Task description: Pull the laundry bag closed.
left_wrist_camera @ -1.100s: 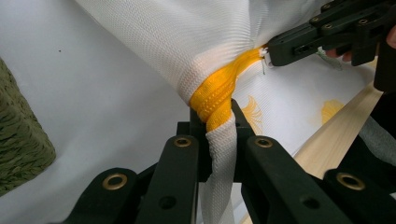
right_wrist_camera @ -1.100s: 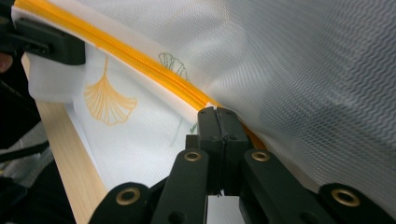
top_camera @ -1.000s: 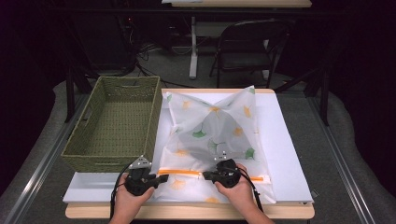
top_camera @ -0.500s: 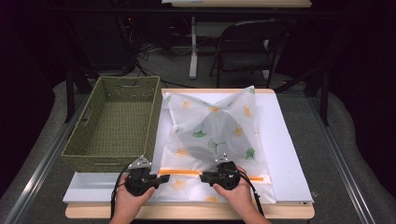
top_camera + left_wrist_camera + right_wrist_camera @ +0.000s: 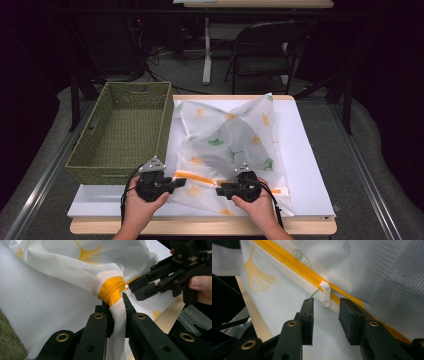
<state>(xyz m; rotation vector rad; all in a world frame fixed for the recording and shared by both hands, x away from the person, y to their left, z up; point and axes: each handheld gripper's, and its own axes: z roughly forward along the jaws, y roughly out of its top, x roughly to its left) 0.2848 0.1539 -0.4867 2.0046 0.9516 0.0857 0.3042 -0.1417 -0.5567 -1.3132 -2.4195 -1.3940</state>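
On a white table (image 5: 310, 165) in a dark room, a mesh laundry bag (image 5: 230, 145) is laid beside a wicker basket (image 5: 120, 130). The zipper end (image 5: 111, 288) is pinched by the closed left gripper (image 5: 116, 315). The spread right gripper (image 5: 325, 315) brackets the white zipper pull (image 5: 325, 293), ungrasped. Closing on it is judged next.

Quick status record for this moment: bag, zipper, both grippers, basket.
bag: white mesh laundry bag with leaf print, flat on the white table
zipper: orange zipper, white pull tab free
left gripper: left gripper shut on the bag's zipper end
right gripper: right gripper open, fingers either side of the pull tab
basket: green woven basket, left of the bag
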